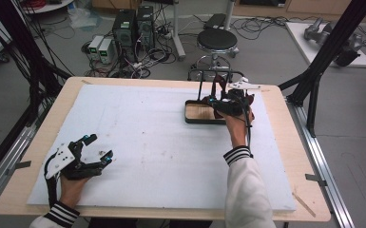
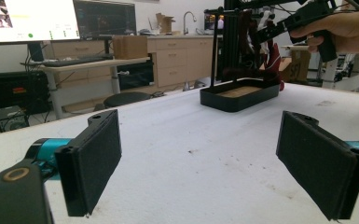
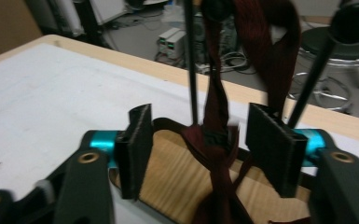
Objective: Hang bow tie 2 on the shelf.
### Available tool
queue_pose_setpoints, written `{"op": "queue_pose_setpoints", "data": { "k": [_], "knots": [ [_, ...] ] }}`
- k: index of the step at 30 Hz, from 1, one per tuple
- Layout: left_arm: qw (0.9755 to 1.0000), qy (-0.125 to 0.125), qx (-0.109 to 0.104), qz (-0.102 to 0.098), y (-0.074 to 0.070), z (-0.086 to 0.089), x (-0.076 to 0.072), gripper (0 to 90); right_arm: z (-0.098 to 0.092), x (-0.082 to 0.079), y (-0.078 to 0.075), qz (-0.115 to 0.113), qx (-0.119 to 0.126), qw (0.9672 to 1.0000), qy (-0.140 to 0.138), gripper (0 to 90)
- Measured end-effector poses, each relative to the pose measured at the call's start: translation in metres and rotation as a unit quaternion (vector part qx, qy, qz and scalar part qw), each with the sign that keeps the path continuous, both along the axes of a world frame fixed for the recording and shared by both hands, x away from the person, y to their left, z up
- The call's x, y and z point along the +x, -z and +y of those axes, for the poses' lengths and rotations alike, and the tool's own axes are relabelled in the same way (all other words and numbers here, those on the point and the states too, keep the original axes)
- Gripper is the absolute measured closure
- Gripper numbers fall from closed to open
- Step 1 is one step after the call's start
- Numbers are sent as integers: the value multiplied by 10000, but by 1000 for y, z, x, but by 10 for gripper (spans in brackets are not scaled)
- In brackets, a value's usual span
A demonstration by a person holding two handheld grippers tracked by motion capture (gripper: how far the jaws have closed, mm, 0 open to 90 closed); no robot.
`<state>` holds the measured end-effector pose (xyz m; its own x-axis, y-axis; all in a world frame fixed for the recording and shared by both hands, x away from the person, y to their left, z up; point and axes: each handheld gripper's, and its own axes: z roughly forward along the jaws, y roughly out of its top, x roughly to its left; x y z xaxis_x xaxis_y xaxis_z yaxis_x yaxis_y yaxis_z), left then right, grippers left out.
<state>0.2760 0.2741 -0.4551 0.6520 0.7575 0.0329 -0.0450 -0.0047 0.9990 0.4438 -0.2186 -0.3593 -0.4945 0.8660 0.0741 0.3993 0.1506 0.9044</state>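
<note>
Far right on the tabletop (image 1: 138,142), a dark red strap (image 3: 219,140) hangs from a black rack (image 1: 209,76) down into a black tray (image 1: 195,118) with a wooden floor. Its lower end lies bunched on that wood. Around the strap stands the right gripper (image 3: 198,140): its jaws are parted with the strap between them, neither pad pressing on it. Near left, well apart from the tray, the left gripper (image 1: 95,148) rests in a hand on the white mat (image 1: 161,161), jaws released wide with bare mat between them. No readable writing shows on tray, rack or strap.
</note>
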Motion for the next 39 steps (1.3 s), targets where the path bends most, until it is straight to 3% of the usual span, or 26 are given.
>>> {"op": "queue_pose_setpoints", "data": {
  "k": [1, 2, 5, 6, 8, 10, 11, 16, 21, 22, 23, 26, 28, 30, 31, 34, 39],
  "knots": [
    [10000, 0, 0, 0, 0, 0, 0, 144, 0, 0, 0, 0, 0, 10000, 0, 391],
    [10000, 4, -1, 5, 0, 0, 0, 144, 1, -2, -2, 3, -45, 10000, -88, 315],
    [10000, 12, 8, 12, 0, 0, 0, 144, 1, -7, -5, 35, -25, 9999, -159, 248],
    [10000, 10, 0, 14, 0, 0, 0, 144, 2, -17, -10, -111, 59, 9997, -228, 181],
    [10000, 10, -1, 17, 0, 0, 0, 144, 1, -21, -12, -161, 30, 9995, -262, 172],
    [10000, 3, 1, 8, 0, 0, 0, 144, -1, -37, -20, -365, 63, 9985, -406, 117],
    [10000, 3, 2, 8, 0, 0, 0, 144, -1, -37, -20, -365, 63, 9985, -406, 117],
    [10000, -4, -7, 8, 0, 0, 0, 144, -13, -71, -28, -831, 233, 9946, -575, 117],
    [10000, 0, -32, 18, 0, 0, 0, 144, -23, -94, -25, -1083, 255, 9915, -673, 116],
    [10000, -1, -40, 22, 0, 0, 0, 144, -30, -106, -19, -1174, 314, 9905, -640, 116],
    [10000, -1, -40, 22, 0, 0, 0, 144, -30, -106, -19, -1174, 314, 9905, -640, 116],
    [10000, -5, -58, 21, 0, 1, 0, 144, -42, -130, -5, -1312, 349, 9895, -486, 117],
    [10000, 0, -57, 15, 0, 1, 0, 144, -45, -133, -2, -1350, 360, 9891, -466, 117],
    [10000, -3, -57, 15, 0, 1, 0, 144, -51, -150, 14, -1550, 377, 9864, -383, 117],
    [10000, -3, -57, 15, 0, 1, 0, 144, -51, -150, 14, -1550, 377, 9864, -383, 117],
    [10000, -6, -53, 12, 0, 1, 0, 144, -57, -165, 31, -1842, 427, 9816, -259, 117],
    [10000, -10, -49, 12, 0, 1, 0, 144, -63, -179, 49, -1993, 612, 9780, -95, 117]
  ]
}}
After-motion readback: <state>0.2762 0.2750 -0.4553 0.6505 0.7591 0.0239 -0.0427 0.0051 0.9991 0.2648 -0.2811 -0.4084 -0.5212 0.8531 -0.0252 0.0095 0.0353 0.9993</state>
